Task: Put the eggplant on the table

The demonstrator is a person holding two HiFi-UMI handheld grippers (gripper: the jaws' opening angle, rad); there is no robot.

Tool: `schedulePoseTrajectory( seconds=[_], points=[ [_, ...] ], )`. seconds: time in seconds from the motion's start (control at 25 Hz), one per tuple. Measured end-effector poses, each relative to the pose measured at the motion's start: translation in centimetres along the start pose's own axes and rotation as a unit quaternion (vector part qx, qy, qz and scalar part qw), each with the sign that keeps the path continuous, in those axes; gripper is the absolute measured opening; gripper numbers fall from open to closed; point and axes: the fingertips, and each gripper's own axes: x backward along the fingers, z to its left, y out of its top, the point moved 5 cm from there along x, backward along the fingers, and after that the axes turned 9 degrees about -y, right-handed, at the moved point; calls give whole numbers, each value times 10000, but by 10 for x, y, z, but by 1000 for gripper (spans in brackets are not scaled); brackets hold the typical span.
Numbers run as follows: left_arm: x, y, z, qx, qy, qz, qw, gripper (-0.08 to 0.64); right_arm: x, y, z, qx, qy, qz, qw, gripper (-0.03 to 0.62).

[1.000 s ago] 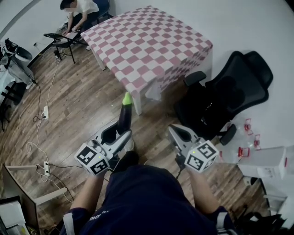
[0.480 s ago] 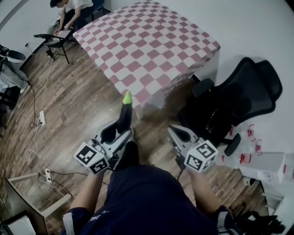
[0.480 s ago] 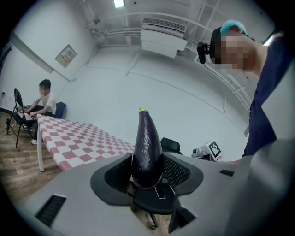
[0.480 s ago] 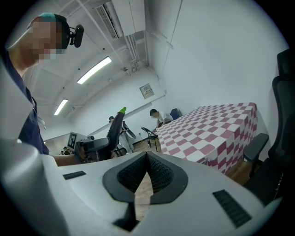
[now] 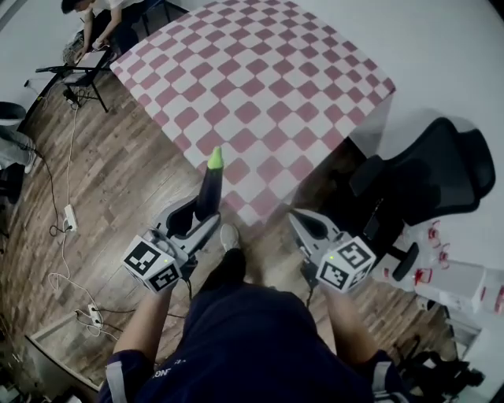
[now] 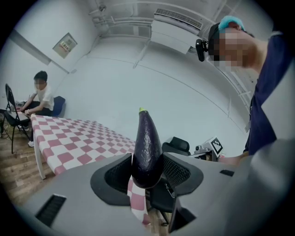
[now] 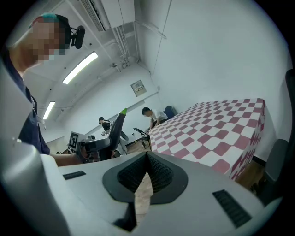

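A dark purple eggplant [image 5: 208,195] with a green tip stands upright in my left gripper [image 5: 197,224], whose jaws are shut on its lower end. In the left gripper view the eggplant [image 6: 146,146] fills the gap of that gripper [image 6: 146,173], pads pressed on both sides. The table [image 5: 260,86] with a red-and-white checked cloth lies just ahead, and the eggplant's tip overlaps its near edge. My right gripper [image 5: 303,228] is beside the left, shut and empty; in its own view its pads [image 7: 146,173] meet, with the table [image 7: 216,129] to the right.
A black office chair [image 5: 425,177] stands right of the table's near corner. A person [image 5: 87,12] sits at the far left corner beside a black folding stand [image 5: 71,75]. A power strip [image 5: 69,216] and cables lie on the wood floor. A white box [image 5: 465,279] sits at the right.
Both grippers have moved forward toward the table, which now lies much closer. The eggplant's tip has gone from over the floor to the table's near edge. The grip is unchanged.
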Motion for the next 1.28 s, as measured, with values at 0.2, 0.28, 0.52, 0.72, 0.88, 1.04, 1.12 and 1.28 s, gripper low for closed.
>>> schedulePoseTrajectory(
  seconds=[0.2,0.28,0.52,0.72,0.88,1.04,1.12,1.28],
  points=[
    [-11,17,52,41,-166,133,9998,230,-37,26,-9,-82,-286,-38,9996,17],
    [-16,21,67,54,-195,159,9997,230,-48,33,-13,-105,-365,-30,9993,17],
    [-34,24,96,146,-291,250,9992,230,-65,49,-27,-233,-517,-14,9984,17],
    [-56,21,111,160,-273,311,9990,230,-79,54,-45,-266,-501,10,9984,17],
    [-79,20,120,126,-182,400,9990,230,-92,61,-66,-263,-359,87,9990,17],
    [-106,20,131,137,-29,486,9987,230,-105,72,-89,-216,-185,180,9994,17],
    [-120,18,136,159,70,555,9983,230,-110,77,-102,-229,-85,234,9994,17],
    [-153,12,149,196,234,721,9969,230,-120,82,-130,-227,76,388,9990,17]
  ],
)
